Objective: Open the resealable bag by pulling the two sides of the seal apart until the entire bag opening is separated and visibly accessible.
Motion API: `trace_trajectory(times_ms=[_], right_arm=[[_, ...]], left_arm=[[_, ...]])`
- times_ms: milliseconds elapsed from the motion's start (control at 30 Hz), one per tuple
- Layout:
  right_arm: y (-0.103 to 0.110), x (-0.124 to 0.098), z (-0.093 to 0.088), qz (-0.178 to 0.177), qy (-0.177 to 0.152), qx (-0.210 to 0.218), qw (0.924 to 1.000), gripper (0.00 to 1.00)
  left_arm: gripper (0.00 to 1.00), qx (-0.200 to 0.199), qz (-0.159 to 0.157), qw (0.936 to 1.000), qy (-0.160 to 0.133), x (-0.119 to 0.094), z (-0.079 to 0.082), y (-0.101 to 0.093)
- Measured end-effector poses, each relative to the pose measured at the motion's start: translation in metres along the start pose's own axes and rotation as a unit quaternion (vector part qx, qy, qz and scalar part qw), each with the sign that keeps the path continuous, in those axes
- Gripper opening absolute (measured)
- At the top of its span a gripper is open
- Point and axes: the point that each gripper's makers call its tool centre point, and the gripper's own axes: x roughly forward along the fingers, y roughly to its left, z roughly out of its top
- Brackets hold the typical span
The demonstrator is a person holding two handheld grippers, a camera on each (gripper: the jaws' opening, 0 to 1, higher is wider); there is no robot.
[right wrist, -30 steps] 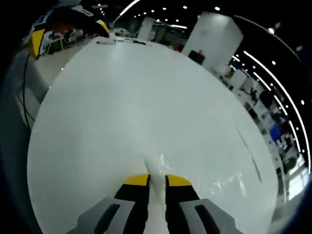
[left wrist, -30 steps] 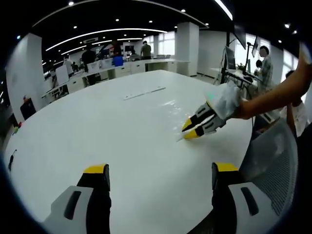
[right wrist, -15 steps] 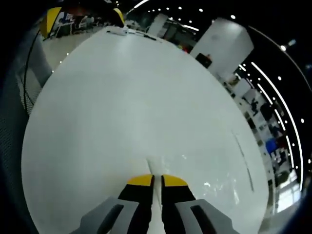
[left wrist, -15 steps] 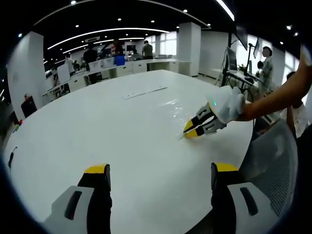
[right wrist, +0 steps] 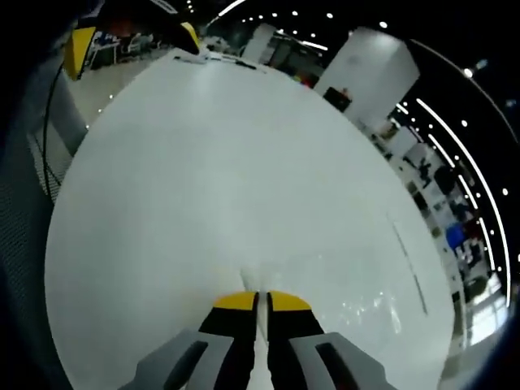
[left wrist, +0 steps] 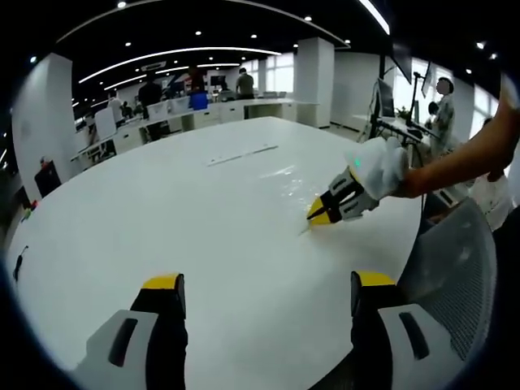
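Observation:
A clear resealable bag (left wrist: 284, 175) lies flat on the white round table (left wrist: 162, 211), visible mostly by its glints. My right gripper (left wrist: 322, 216), held by a white-gloved hand, is shut on the bag's near edge. In the right gripper view its yellow-tipped jaws (right wrist: 262, 301) are pressed together on a thin strip of the bag (right wrist: 258, 280), and the rest of the plastic spreads off to the right. My left gripper (left wrist: 268, 281) stands wide open low over the table, well short of the bag, with nothing between its jaws. It also appears far off at the table's edge (right wrist: 134, 36).
A long thin strip (left wrist: 240, 153) lies on the table beyond the bag. A grey mesh chair (left wrist: 455, 260) stands at the table's right edge. A black cable (left wrist: 18, 265) lies at the left rim. Desks and several people fill the background.
The right gripper's jaws have drawn closer together on the bag's edge, and it has tilted slightly. The left gripper has stayed where it was.

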Motion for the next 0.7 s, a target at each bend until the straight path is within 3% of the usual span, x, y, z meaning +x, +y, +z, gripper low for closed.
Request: trace_trajectory(times_ms=[700], right_arm=[[0.016,-0.03,0.013,0.011,-0.009,-0.039,0.9992,0.0]], left_arm=[[0.79,0.022,-0.021,0.9995,0.0,0.008,0.007,-0.017]])
